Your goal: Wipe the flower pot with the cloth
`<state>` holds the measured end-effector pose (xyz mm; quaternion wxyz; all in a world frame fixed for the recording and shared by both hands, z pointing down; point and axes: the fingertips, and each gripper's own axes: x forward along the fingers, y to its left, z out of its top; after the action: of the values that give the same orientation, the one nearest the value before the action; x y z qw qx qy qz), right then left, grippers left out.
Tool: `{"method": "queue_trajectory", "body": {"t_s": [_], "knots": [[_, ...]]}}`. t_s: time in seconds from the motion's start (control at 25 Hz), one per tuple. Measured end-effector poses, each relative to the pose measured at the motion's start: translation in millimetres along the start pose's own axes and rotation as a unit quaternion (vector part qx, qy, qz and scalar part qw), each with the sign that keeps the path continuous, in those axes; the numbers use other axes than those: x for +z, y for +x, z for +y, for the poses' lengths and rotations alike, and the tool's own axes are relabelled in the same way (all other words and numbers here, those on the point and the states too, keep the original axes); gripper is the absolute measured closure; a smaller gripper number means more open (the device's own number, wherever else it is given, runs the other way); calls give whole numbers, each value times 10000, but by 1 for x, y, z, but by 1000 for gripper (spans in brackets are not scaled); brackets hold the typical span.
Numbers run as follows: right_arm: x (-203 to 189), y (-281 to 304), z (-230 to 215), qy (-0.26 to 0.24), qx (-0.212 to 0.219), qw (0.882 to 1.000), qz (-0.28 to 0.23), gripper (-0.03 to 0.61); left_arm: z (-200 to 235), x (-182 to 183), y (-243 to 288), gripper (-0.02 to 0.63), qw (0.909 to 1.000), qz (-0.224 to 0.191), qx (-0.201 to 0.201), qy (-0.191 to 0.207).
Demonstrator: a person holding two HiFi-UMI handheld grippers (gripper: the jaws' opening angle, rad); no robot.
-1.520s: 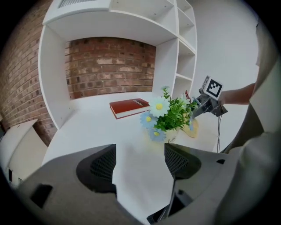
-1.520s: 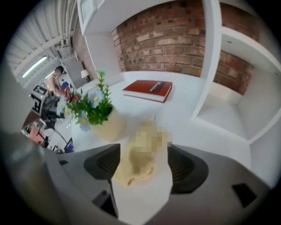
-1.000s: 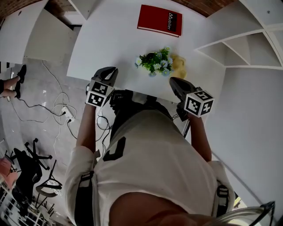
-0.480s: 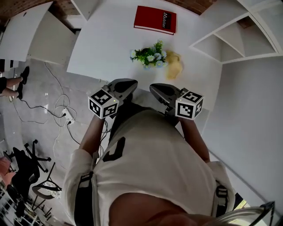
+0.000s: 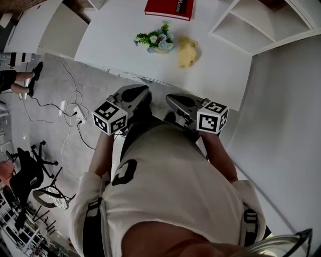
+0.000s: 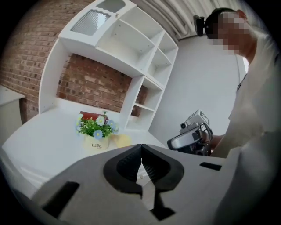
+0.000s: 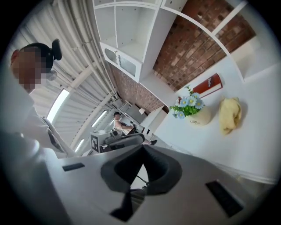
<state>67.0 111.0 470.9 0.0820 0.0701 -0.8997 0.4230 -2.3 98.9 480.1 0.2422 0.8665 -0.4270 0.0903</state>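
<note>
Left gripper and right gripper: both of your jaw pairs are pressed together with nothing between them. You hold both short of the table, whose near edge lies between them and the work.

Count:
- one flower pot on the table
- one yellow cloth just beside it, apart
- one red book behind

Left gripper view only: print on the pot. Right gripper view only: a second person far off, probably seated. Head view only: floor cables.

Soft cloth; smooth white table
</note>
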Motion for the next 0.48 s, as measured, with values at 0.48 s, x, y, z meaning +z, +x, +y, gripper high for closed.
{"method": "queue_trajectory", "body": {"t_s": [0.48], "knots": [[-52,33,36,48,121,9992,368,569,-47,-53,-46,594,9996,-10,-232,-130]]}}
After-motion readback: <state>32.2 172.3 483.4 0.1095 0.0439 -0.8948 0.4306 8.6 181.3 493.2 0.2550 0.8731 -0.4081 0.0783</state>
